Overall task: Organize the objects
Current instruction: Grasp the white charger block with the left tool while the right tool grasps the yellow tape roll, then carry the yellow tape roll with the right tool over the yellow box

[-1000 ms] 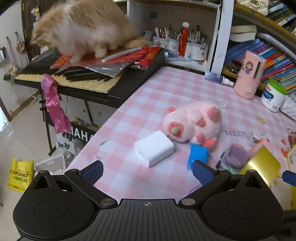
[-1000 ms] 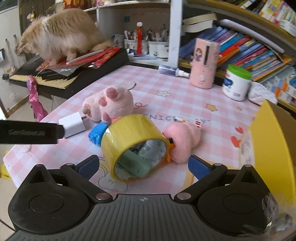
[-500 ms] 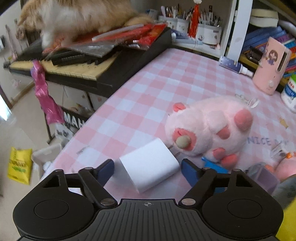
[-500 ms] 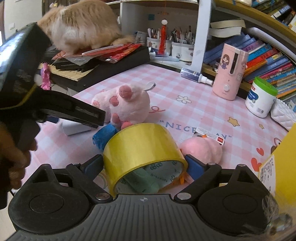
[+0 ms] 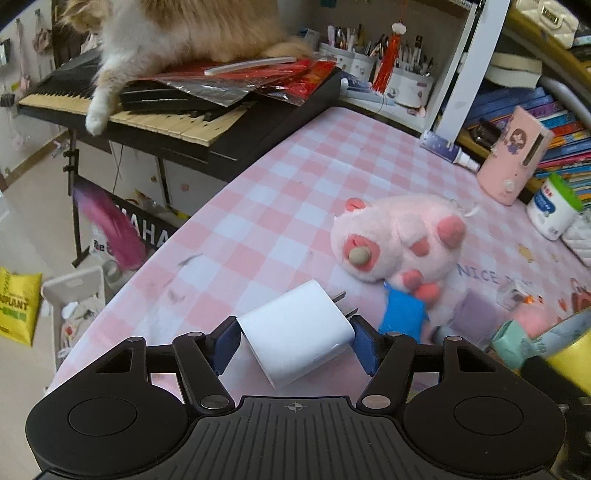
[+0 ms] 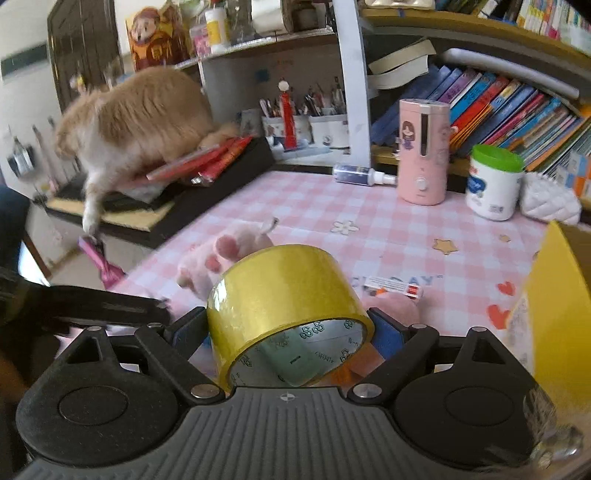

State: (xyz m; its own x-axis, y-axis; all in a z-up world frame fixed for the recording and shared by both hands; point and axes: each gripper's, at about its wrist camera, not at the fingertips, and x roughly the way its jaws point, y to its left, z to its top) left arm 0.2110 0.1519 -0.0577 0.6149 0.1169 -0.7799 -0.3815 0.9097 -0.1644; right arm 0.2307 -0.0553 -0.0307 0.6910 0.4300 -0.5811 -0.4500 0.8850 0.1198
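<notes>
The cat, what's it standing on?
The cat stands on red packets and foil lying over a keyboard, one paw on the keys. The keys beneath the packets are covered.

My left gripper [image 5: 295, 341] and right gripper [image 6: 286, 332] are built alike. Each has a matte black body with a ribbed centre plate bearing a small white crosshair mark. To either side sits a rounded black housing with a raised circular disc. Angled black link arms, with triangular cut-outs and silver pivot screws at their joints, run forward to the fingers. The fingers [image 5: 225, 341] end in dark blue pads. No cables or sleeves are visible.
</notes>
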